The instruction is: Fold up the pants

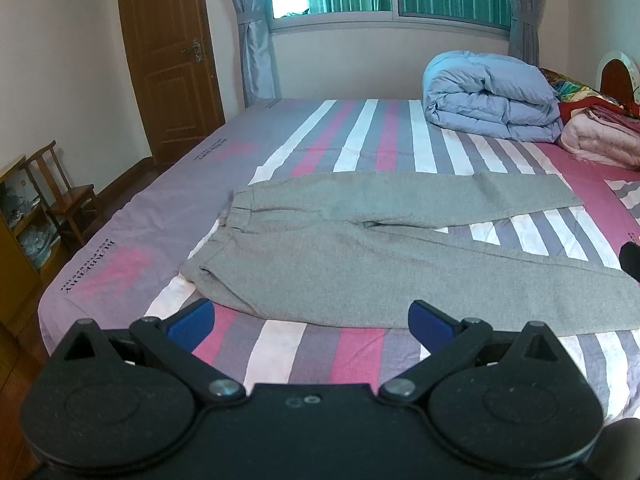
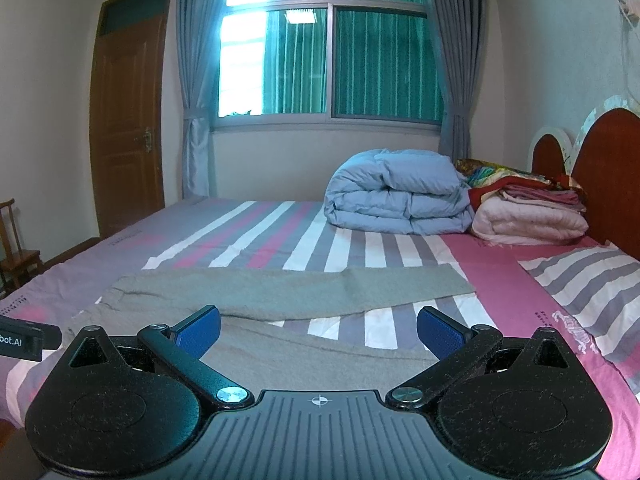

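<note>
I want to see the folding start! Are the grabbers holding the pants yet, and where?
Nothing is held. The left gripper and right gripper are both open, apart from the grey fabric pants, which lie spread flat on the striped bed sheet.

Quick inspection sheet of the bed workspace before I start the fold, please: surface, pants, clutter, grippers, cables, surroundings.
Surface: striped bedsheet, fairly smooth.
Job's things: grey pants lie flat and unfolded, waistband toward the door side, legs spread apart in a V.
Clutter: folded blue duvet and pink bedding stack at the headboard end, clear of the pants.
Grippers: left gripper and right gripper both open, holding nothing, at the near edge of the pants.
Cables: nothing seen.
Surroundings: wooden door, curtained window, small wooden chair.
</note>
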